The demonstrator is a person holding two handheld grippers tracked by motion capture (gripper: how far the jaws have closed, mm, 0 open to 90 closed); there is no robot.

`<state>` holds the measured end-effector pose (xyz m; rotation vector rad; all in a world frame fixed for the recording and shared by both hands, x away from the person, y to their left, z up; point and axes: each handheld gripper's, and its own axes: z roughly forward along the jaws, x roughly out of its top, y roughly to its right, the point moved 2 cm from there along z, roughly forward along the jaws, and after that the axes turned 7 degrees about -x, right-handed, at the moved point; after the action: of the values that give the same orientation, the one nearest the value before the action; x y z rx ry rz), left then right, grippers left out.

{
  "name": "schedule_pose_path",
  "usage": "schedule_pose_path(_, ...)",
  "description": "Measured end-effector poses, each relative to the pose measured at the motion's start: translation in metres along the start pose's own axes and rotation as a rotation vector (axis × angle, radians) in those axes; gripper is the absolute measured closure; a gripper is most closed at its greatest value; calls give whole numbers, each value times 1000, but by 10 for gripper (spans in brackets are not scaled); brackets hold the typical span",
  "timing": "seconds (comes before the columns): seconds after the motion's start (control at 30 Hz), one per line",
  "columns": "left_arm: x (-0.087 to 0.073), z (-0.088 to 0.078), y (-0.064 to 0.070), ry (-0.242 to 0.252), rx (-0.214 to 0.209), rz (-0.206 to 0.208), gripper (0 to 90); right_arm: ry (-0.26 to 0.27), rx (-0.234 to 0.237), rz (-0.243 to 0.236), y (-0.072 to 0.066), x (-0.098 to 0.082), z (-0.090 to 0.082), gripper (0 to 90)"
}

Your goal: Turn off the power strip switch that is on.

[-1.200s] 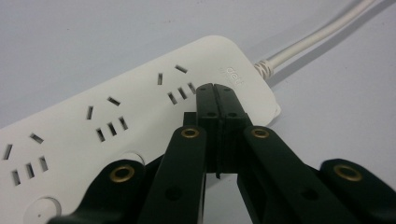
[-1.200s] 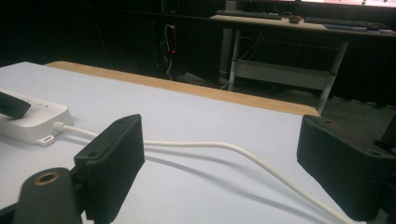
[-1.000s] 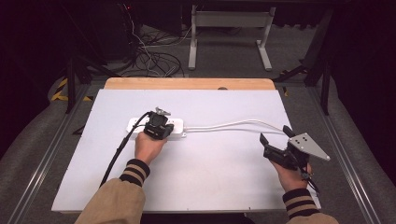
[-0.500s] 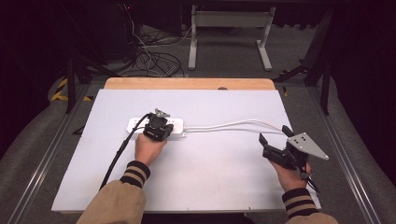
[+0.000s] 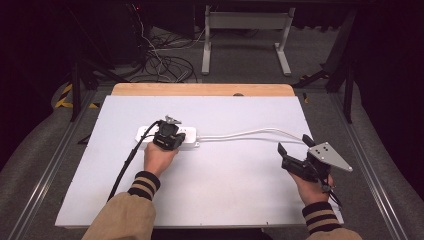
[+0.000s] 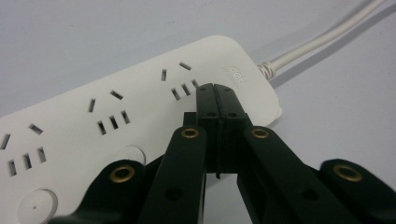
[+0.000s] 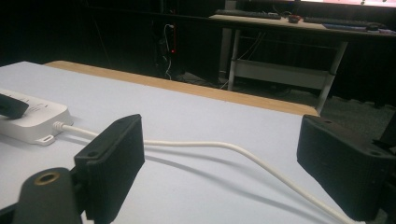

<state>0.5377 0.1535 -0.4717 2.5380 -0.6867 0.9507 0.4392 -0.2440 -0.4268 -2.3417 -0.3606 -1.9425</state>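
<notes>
Power strip [image 5: 167,137], white, lay on the white worktop [image 5: 225,200] left of centre and nearer the far edge than the near one; its long axis ran along the worktop's width, parallel to the far edge, with the cord end pointing toward the right edge; the white cord [image 5: 250,134] left that end and curved across toward the right edge, passing just beyond the right gripper [image 5: 292,157]; the left gripper [image 5: 169,134], held in the left hand [image 5: 159,156], sat over the strip's right half, its jaws pressed together with nothing between them, tips at or just above the strip's top face beside the last socket group; the left gripper view showed what the high view did not: three socket groups, two round buttons along the near side, faint lettering by the cord end; the right gripper, held in the right hand [image 5: 311,187] near the right edge, had its jaws spread wide and empty, apart from the cord; the right gripper view showed the cord [image 7: 224,149] running between the jaws farther off, the strip's end [image 7: 32,119] at left, and the wooden far edge [image 7: 187,88].
</notes>
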Motion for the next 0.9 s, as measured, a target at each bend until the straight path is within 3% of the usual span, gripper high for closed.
schedule_pose_path(0.6, -1, 0, 2, 4, 24, 25, 900, -3, 3, -1, -1, 0, 2, 155)
schedule_pose_path(0.83, 0, 0, 2, 6, 12, 8, 899, -6, 4, -2, -2, -1, 2, 155)
schedule_pose_path(0.9, 0, 0, 2, 7, 23, 23, 899, -7, 4, 0, -1, -1, 2, 155)
